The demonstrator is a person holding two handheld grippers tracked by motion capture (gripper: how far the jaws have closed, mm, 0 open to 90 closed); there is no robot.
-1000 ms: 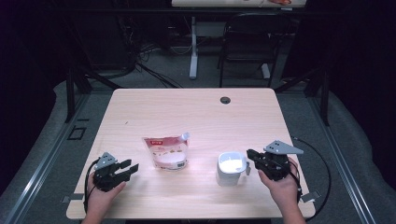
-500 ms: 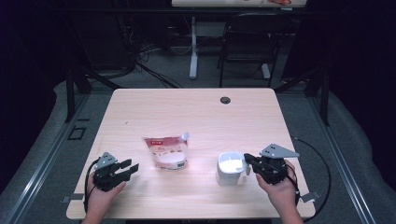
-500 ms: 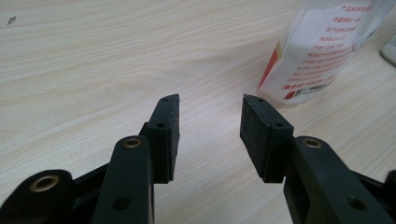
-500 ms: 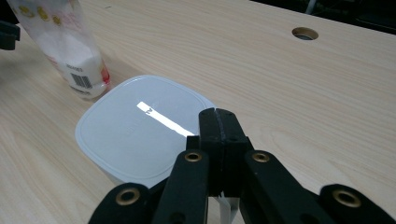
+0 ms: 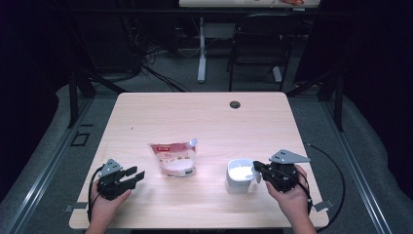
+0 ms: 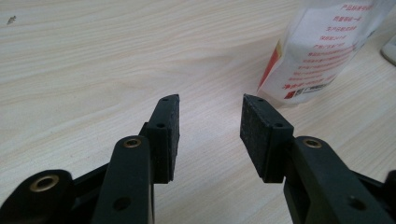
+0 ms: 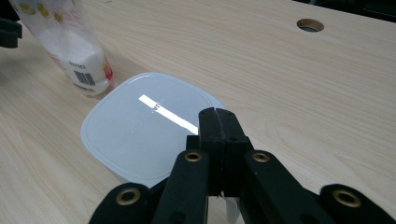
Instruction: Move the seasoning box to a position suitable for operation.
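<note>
- The white cup [image 5: 239, 176] is standing upright on the worktop [image 5: 204, 117], near the front edge at about 5 o'clock from the middle. Its long axis is running straight up.
- Its handle [image 5: 253, 173] is pointing toward 3 o'clock, straight at the right hand-held gripper [image 5: 259, 171].
- That hand-held gripper is sitting with its jaws squeezed fully together. In the right gripper view they are closing over the cup's near rim, and they appear to be pinching the thin handle.
- The cup is looking like stiff, smooth plastic that is likely light and a little slippery. Its top is showing flat and white, and I cannot tell whether that is a lid or contents.
- If it is filled, the handle grip will be carrying the weight off-centre, so the cup is likely to tip away from the jaws. A deep, firm pinch close to the wall is looking like the best hold.
- The soft pouch [image 5: 173, 160] is standing at 9 o'clock from the cup, well apart from it. Its spout corner is pointing up toward 1 o'clock, and it is likely floppy and bottom-heavy.
- The left hand-held gripper [image 5: 138, 175] is resting at 9 o'clock from the pouch. Its jaws are standing partly open, holding nothing and aiming toward the pouch's base.
</note>
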